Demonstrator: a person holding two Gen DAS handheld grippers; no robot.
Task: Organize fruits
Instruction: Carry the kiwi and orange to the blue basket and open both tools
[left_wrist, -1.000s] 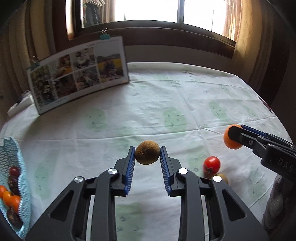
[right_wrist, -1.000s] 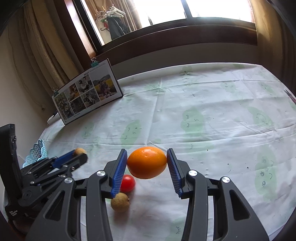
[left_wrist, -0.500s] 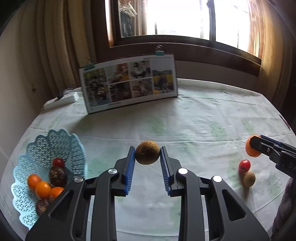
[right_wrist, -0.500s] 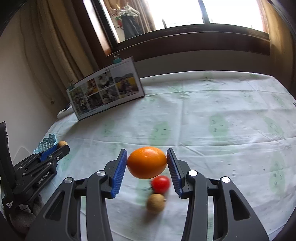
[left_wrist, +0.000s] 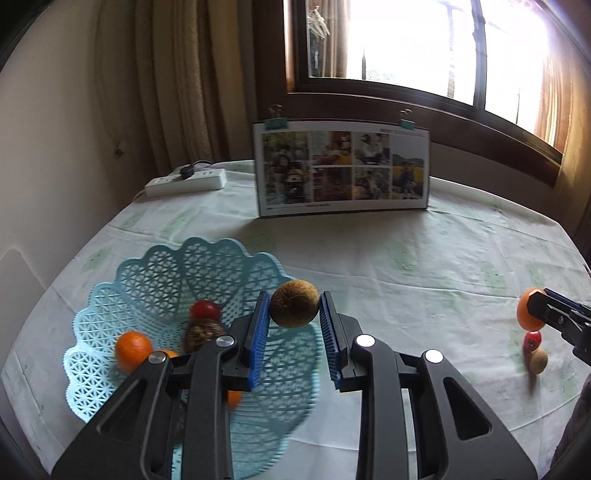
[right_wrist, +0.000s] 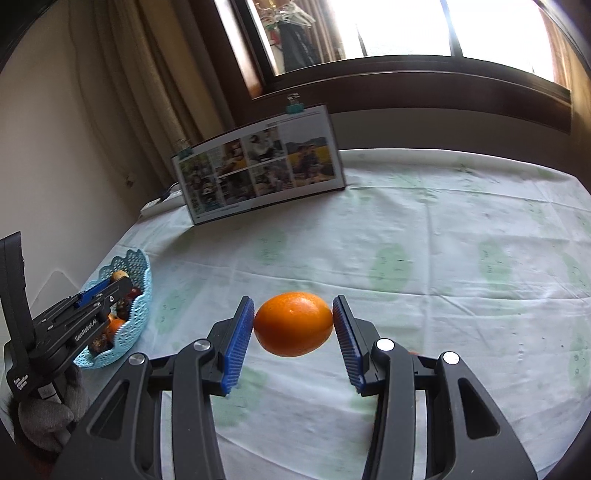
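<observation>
Left tongs (left_wrist: 294, 316) gripping a brown fruit (left_wrist: 294, 303) at frame centre above the blue basket (left_wrist: 155, 273), right tongs (right_wrist: 293, 328) clamping an orange (right_wrist: 293, 324) mid-frame over the counter (right_wrist: 443, 229)

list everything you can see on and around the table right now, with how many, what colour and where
Basket: one, light blue, table's left side.
Fruit in basket: at least four, orange, red, dark brown.
Brown fruit: one, in left gripper, over the basket.
Orange: one, in right gripper, above the cloth.
Loose fruit: two, red and tan, on the cloth at right.
Photo board: one, upright at back.
Power strip: one, white, back left.
Tablecloth: one, pale green-patterned.
Left gripper: black, blue pads.
Right gripper: same.
</observation>
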